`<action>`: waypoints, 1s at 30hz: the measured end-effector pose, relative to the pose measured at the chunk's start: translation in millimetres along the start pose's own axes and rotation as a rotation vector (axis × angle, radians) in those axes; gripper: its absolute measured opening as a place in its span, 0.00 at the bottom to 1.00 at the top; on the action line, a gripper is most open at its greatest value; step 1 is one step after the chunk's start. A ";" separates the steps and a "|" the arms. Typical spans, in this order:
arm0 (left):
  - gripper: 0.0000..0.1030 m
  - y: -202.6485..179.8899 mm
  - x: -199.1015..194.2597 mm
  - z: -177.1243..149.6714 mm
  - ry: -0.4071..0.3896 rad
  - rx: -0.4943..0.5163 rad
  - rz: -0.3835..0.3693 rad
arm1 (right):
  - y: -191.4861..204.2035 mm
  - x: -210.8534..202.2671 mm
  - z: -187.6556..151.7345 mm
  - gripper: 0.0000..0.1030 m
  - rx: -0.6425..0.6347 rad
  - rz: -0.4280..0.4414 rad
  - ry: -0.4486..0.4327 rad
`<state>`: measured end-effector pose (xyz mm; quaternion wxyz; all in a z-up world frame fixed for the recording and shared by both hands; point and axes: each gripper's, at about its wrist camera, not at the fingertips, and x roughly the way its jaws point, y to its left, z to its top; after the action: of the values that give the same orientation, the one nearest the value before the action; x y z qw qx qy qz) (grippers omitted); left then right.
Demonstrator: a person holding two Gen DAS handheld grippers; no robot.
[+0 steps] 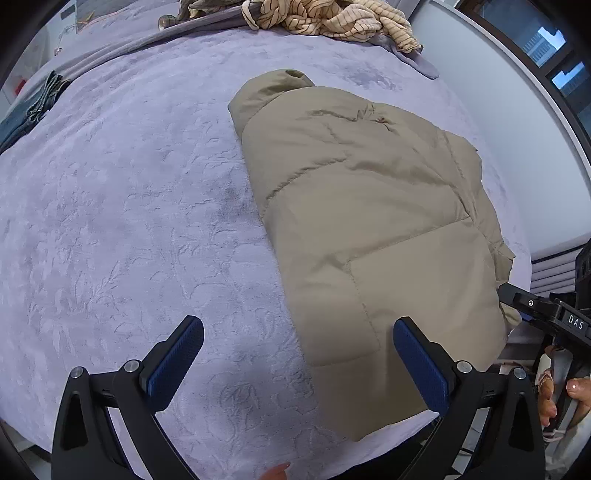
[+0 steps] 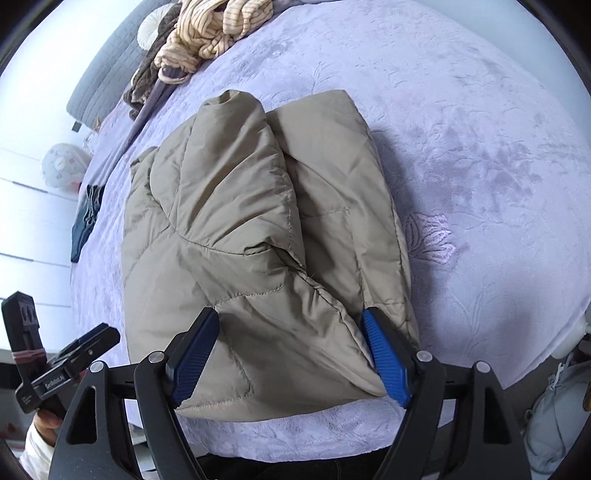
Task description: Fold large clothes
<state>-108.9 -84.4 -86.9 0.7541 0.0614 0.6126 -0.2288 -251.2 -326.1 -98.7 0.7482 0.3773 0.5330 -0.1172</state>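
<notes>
A khaki puffer jacket lies folded lengthwise on the lilac bedspread, its collar end far from me. My left gripper is open and empty above the bed, its right finger over the jacket's near left edge. In the right wrist view the jacket bulges with one folded layer on top. My right gripper is open, its two fingers straddling the jacket's near corner without pinching it. The right gripper's body shows in the left wrist view at the jacket's right edge.
A heap of striped beige clothes and a grey garment lie at the far end of the bed. Dark jeans lie at the left edge. The bed's near edge runs just below both grippers. A wall and window stand to the right.
</notes>
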 end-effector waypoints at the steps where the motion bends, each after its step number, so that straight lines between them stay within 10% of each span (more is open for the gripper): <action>1: 1.00 2.5 -0.6 -0.6 0.000 0.002 -0.001 | 0.3 -1.6 -2.7 0.82 0.006 -0.003 -0.013; 12: 1.00 9.1 2.0 0.9 0.003 -0.010 -0.044 | 5.1 -22.6 0.5 0.84 0.014 -0.044 -0.073; 30: 1.00 7.9 40.8 47.7 0.028 -0.222 -0.160 | -47.7 21.8 93.9 0.87 0.002 0.073 0.137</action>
<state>-56.9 -106.1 -115.6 0.7269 -0.0679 0.6477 -0.2181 -203.3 -418.7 -125.2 0.7134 0.4044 0.5686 -0.0644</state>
